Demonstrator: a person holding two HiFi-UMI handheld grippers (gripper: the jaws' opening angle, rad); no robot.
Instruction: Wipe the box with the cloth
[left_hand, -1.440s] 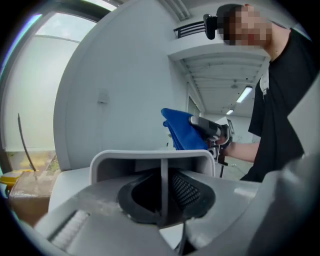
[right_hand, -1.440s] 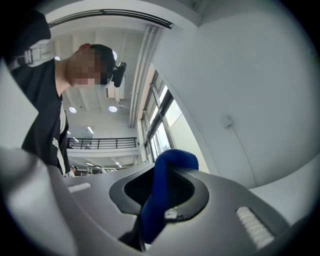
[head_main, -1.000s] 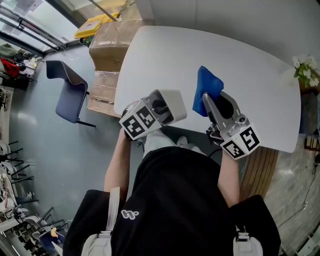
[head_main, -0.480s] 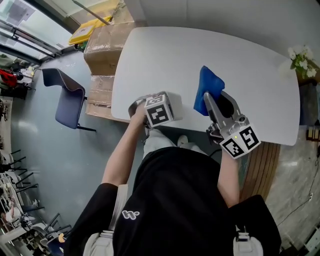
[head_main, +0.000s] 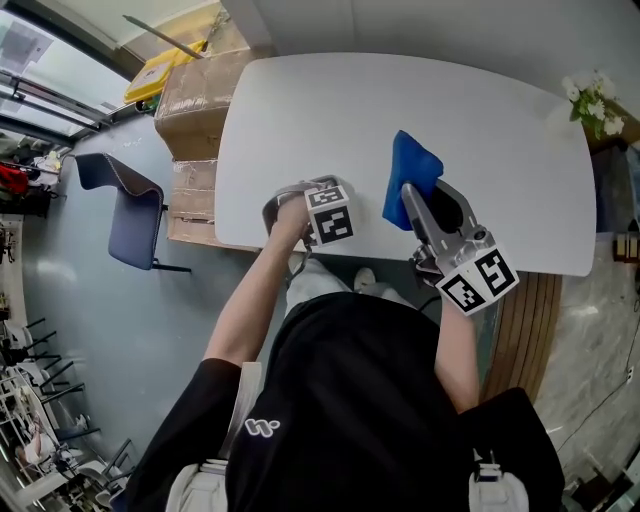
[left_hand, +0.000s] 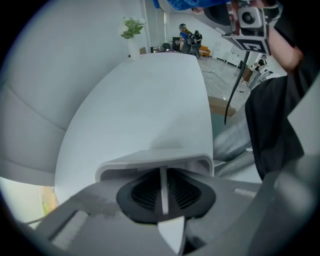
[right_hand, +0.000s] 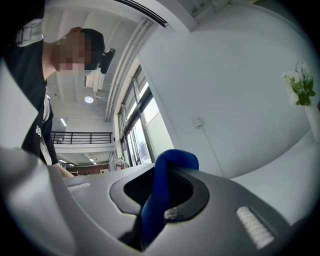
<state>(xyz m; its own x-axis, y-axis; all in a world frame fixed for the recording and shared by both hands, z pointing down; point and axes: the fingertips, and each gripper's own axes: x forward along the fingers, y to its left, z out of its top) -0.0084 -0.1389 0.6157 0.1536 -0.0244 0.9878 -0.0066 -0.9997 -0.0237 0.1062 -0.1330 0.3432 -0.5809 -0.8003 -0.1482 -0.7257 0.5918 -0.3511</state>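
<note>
My left gripper (left_hand: 161, 187) is shut on the thin wall of the white box (left_hand: 155, 161), whose rounded rim lies across the jaws. In the head view the left gripper (head_main: 318, 202) sits at the near edge of the white table (head_main: 400, 100), and its marker cube covers most of the box. The blue cloth (head_main: 410, 178) hangs bunched from my right gripper (head_main: 410, 198), which is shut on it to the right of the box and apart from it. In the right gripper view the cloth (right_hand: 167, 182) sticks up between the jaws of that gripper (right_hand: 160, 200).
Stacked cardboard boxes (head_main: 195, 100) and a yellow object (head_main: 165, 70) stand off the table's left end. A blue chair (head_main: 120, 205) is on the floor farther left. White flowers (head_main: 590, 100) stand at the table's far right corner.
My left gripper has swung forward and turned over the table's near edge, bringing the box with it. The right gripper and the cloth have barely moved.
</note>
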